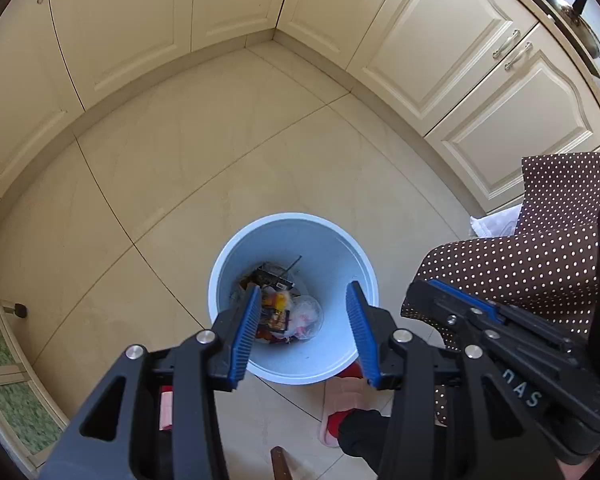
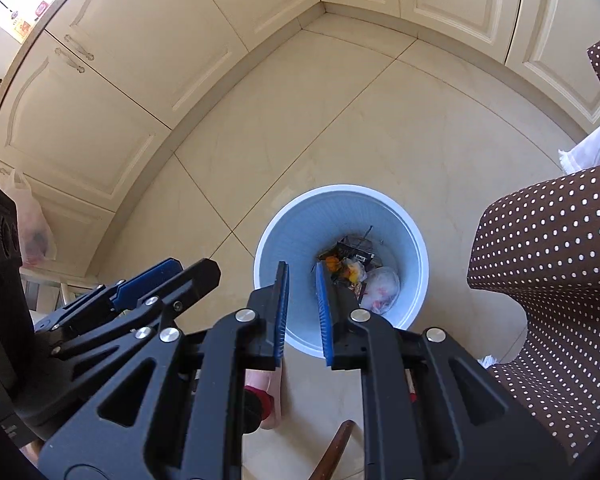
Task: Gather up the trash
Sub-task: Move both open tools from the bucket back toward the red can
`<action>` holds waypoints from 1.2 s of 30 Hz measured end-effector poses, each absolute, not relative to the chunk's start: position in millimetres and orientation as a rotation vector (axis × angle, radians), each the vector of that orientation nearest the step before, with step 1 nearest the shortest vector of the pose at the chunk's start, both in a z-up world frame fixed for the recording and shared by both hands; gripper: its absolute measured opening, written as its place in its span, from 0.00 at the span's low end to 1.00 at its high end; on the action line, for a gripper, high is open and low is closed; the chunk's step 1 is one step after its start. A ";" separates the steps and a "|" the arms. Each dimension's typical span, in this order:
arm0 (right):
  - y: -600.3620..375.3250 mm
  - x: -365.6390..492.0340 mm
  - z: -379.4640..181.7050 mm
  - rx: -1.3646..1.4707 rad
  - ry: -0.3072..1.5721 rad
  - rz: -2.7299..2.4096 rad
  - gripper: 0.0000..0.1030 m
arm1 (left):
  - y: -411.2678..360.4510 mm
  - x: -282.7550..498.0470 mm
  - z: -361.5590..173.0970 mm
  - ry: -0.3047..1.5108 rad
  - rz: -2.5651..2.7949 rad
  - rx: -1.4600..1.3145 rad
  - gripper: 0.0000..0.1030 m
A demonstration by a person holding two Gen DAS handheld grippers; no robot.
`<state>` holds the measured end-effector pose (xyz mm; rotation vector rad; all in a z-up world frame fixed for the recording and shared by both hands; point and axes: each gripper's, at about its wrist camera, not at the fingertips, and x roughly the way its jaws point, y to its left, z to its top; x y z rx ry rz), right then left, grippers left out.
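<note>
A light blue trash bin stands on the tiled floor, also in the right wrist view. Inside lie several pieces of trash: dark wrappers, an orange scrap and a crumpled clear plastic bag. My left gripper hovers above the bin with its blue pads wide apart and nothing between them. My right gripper also hovers above the bin, its jaws narrowly apart and empty. The right gripper shows at the right of the left wrist view; whether it is open there I cannot tell.
Cream kitchen cabinets line the floor in a corner. A brown polka-dot cloth hangs at the right. A plastic bag sits by the left cabinets. A pink and red slipper is below the bin.
</note>
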<state>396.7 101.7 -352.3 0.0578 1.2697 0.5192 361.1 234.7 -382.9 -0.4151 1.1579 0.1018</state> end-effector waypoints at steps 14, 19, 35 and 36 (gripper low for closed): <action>57.7 359.7 -250.3 0.033 1.109 0.526 0.15 | 204.9 323.8 -306.6 1.028 0.092 -0.334 0.43; 26.7 334.9 -185.4 0.031 0.996 0.536 0.15 | 167.4 310.2 -243.3 0.933 0.028 -0.291 0.45; -239.4 286.5 -47.6 0.116 0.656 0.198 0.45 | -94.5 339.8 -87.2 0.753 -0.390 -0.025 0.65; -261.1 286.9 -45.7 0.121 0.645 0.155 0.45 | -108.7 344.3 -85.5 0.753 -0.407 -0.015 0.65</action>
